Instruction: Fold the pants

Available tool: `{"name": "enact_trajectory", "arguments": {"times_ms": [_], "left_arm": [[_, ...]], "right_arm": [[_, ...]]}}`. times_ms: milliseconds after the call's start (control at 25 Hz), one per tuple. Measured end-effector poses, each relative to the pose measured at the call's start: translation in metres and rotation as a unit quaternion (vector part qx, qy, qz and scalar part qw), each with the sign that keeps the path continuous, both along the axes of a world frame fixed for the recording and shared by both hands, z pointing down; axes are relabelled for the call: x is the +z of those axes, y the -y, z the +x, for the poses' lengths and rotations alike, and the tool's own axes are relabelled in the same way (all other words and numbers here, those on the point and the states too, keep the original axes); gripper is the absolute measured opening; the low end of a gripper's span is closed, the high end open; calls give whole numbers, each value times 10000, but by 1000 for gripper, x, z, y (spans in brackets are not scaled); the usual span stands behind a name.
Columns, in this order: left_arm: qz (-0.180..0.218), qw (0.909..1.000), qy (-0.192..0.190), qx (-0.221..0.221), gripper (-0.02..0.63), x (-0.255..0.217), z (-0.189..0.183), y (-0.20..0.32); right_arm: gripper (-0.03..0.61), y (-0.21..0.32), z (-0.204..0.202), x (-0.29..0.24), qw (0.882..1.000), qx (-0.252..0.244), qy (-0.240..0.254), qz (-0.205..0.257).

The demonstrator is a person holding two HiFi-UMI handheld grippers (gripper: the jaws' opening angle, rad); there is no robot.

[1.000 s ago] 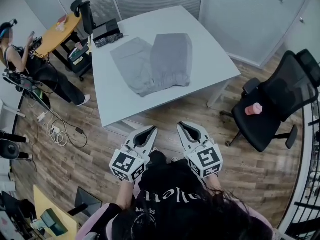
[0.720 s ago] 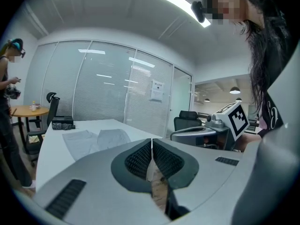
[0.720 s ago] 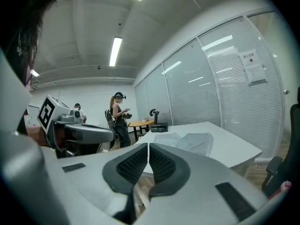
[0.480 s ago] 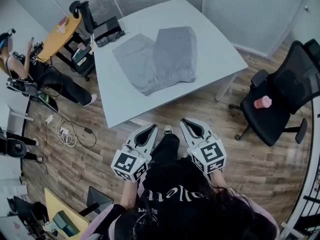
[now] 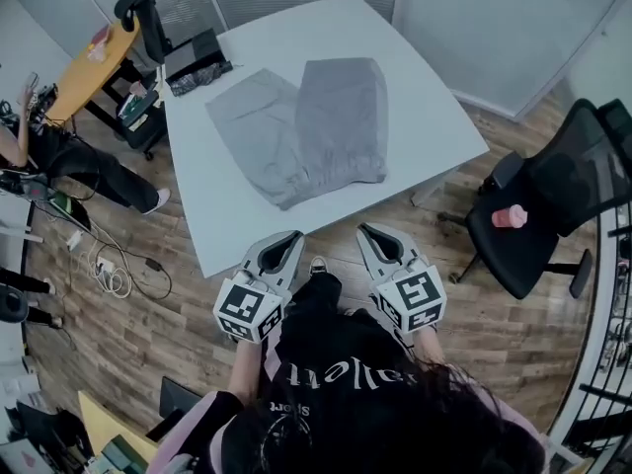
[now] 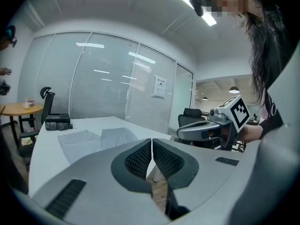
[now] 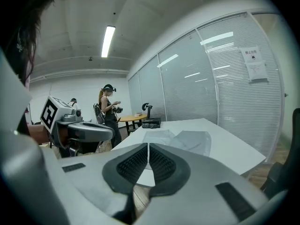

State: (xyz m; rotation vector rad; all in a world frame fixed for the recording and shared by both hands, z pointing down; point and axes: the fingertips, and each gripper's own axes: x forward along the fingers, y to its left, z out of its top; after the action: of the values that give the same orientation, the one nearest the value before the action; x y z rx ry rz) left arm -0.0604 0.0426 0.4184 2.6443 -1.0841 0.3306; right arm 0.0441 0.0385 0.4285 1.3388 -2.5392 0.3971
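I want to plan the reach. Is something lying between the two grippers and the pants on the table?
Nothing visible does. Only bare table lies between the left gripper, the right gripper and the pants. The dark bundle sits at the far corner, beyond the pants.

A white table [image 5: 415, 87] stood on the wooden floor [image 5: 118, 334]. Grey pants [image 5: 306, 131] lay flat near its middle, two panels side by side and touching. At the 10 o'clock corner sat a black box [image 5: 194, 51], with a dark cloth [image 5: 203, 76] just beside it.
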Motion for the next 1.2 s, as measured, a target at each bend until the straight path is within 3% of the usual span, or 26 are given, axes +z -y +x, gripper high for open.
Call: {"name": "enact_trajectory", "arguments": {"times_ms": [200, 640, 880, 1200], "left_arm": [[-113, 9999, -81, -98, 28, 12, -22, 38], [-554, 9983, 141, 56, 28, 56, -62, 85], [-883, 9952, 334, 239, 28, 86, -81, 98], [-1429, 9881, 564, -53, 28, 133, -83, 109]], "right_arm": [[28, 38, -12, 15, 9996, -62, -230, -165], [28, 96, -40, 47, 9976, 9, -356, -588], [28, 120, -36, 65, 9955, 350, -403, -786], [29, 132, 10, 91, 9901, 680, -420, -1152]]}}
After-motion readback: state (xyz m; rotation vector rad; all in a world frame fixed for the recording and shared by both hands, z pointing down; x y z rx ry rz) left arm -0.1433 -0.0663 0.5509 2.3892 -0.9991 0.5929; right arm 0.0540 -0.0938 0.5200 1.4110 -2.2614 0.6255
